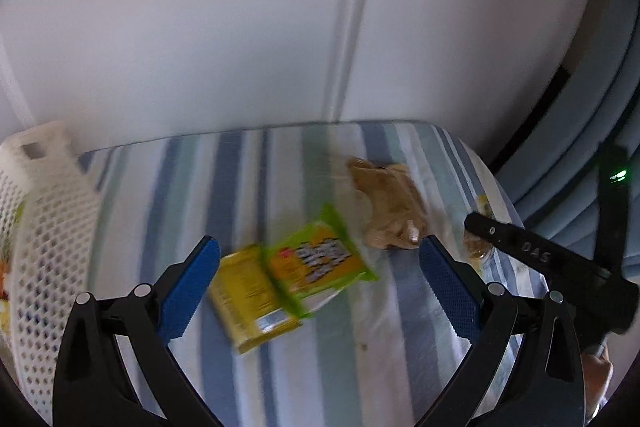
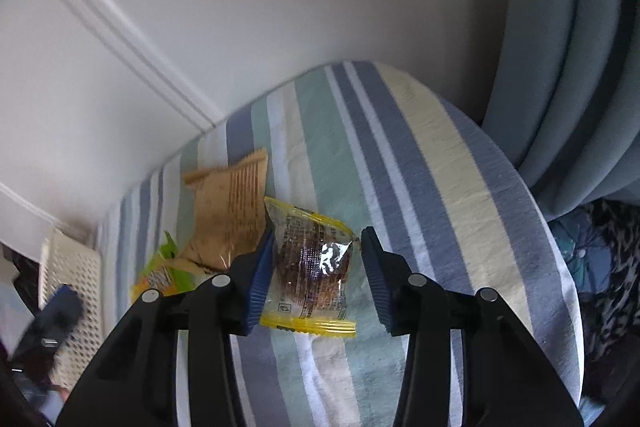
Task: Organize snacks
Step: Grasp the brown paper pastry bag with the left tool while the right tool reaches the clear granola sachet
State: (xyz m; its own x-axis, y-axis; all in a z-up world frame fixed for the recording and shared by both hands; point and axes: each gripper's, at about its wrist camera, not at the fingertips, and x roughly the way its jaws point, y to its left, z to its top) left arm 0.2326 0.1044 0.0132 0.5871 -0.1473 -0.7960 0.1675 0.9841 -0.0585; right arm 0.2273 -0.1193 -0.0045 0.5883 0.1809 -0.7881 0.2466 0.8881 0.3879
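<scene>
In the left wrist view my left gripper (image 1: pixel 320 245) is open above the striped cloth. A green and yellow snack packet (image 1: pixel 320 263) lies between its blue pads (image 1: pixel 188 287), overlapping a yellow packet (image 1: pixel 252 303). A brown packet (image 1: pixel 390 211) lies just beyond them. In the right wrist view my right gripper (image 2: pixel 318 237) is open and straddles a clear, yellow-edged packet (image 2: pixel 312 267) holding a brown cake; its left pad touches the packet's edge. The brown packet (image 2: pixel 228 211) and green packet (image 2: pixel 160 267) lie to the left.
A white perforated basket (image 1: pixel 44 227) stands at the table's left end, also seen as the basket (image 2: pixel 72 287) in the right wrist view. The striped cloth (image 2: pixel 420 155) covers the rounded table against a white panelled wall. Blue-grey cushions (image 2: pixel 560 67) stand right.
</scene>
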